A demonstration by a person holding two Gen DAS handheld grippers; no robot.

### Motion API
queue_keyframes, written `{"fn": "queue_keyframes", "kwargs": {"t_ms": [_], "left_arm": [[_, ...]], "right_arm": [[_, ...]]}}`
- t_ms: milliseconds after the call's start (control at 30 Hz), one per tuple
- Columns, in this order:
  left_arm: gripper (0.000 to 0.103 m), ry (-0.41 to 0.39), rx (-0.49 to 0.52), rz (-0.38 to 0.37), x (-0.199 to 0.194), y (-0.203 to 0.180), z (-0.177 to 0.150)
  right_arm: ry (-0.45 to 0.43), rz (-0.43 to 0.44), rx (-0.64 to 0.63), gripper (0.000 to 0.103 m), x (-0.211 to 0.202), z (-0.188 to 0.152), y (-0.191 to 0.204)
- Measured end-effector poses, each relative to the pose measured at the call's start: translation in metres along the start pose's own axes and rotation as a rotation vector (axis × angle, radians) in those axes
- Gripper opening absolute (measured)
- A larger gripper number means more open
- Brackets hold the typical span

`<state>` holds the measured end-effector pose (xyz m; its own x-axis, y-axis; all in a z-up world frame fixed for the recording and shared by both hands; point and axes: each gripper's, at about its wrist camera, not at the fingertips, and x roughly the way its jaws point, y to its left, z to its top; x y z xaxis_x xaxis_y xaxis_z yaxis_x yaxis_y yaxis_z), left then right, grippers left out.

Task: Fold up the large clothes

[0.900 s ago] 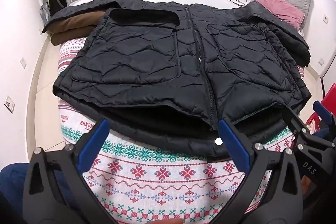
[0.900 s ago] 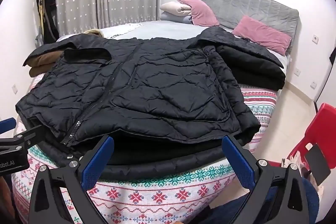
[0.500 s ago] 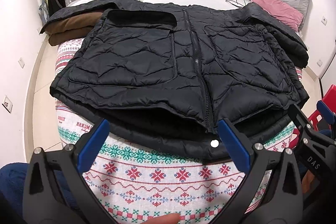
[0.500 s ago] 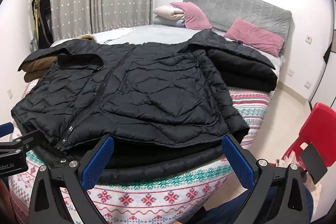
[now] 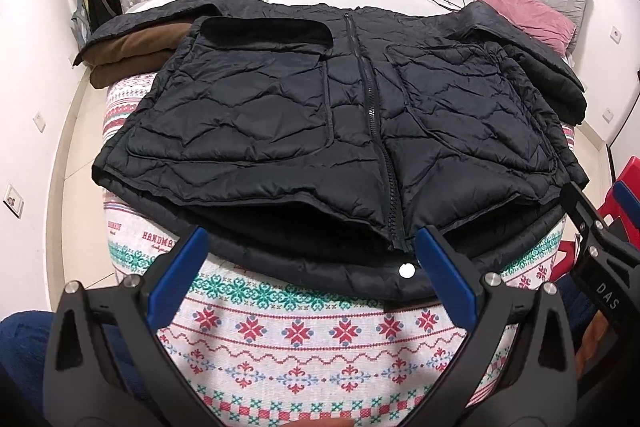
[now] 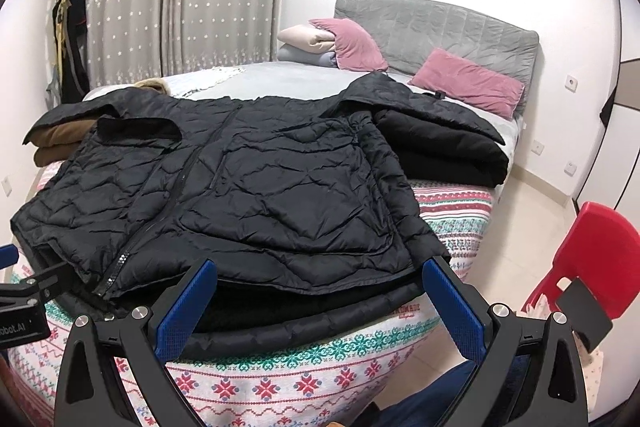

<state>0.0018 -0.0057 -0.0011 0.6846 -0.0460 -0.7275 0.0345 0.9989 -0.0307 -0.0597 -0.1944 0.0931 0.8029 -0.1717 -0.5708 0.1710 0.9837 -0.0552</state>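
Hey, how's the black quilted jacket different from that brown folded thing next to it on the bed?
The black quilted jacket lies spread flat, front up and zipped; the brown folded garment is stacked in a compact bundle. The jacket is shiny, puffy and creased; the brown one looks matte and soft. The jacket covers far more of the bed. Both rest on the patterned blanket.

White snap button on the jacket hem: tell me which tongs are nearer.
Left. The left tongs frame the white snap button, just inside their right finger. The right tongs sit farther right along the jacket hem.
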Motion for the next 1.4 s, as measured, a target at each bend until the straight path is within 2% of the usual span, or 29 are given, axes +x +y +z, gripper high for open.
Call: {"fn": "queue_keyframes", "kwargs": {"t_ms": [33,400,533,700,867,1033,1133,1233,1300,1333,1400], "left_arm": [[0.103,0.024,0.005,0.008,0.002,0.000,0.000],[0.103,-0.012,0.007,0.008,0.001,0.000,0.000],[0.103,0.012,0.005,0.005,0.002,-0.001,0.000],[0.103,0.002,0.002,0.010,0.002,0.001,0.000],[0.103,0.029,-0.035,0.008,0.002,0.013,0.004],[0.103,0.060,-0.141,0.023,0.007,0.053,0.014],[0.103,0.053,-0.257,0.061,0.007,0.095,0.020],[0.103,0.004,-0.344,0.142,0.002,0.137,0.024],[0.103,0.011,-0.370,0.186,0.000,0.154,0.024],[0.103,0.027,-0.400,0.184,0.003,0.165,0.024],[0.102,0.060,-0.442,0.177,0.010,0.179,0.024]], "right_arm": [[-0.005,0.000,0.002,0.103,0.000,0.000,0.000],[-0.001,-0.015,-0.007,0.103,0.001,0.000,0.002],[-0.005,-0.006,0.007,0.103,0.002,-0.001,0.000],[-0.011,-0.009,0.007,0.103,0.002,-0.001,0.000],[-0.013,-0.010,0.002,0.103,0.003,-0.002,-0.002],[0.009,0.027,0.026,0.103,0.009,0.000,-0.017],[0.079,0.049,0.132,0.103,0.030,0.003,-0.049],[0.123,0.044,0.217,0.103,0.044,0.001,-0.076],[0.137,0.043,0.249,0.103,0.049,0.001,-0.085],[0.149,0.050,0.258,0.103,0.051,0.000,-0.086],[0.195,0.118,0.337,0.103,0.061,-0.002,-0.097]]}}
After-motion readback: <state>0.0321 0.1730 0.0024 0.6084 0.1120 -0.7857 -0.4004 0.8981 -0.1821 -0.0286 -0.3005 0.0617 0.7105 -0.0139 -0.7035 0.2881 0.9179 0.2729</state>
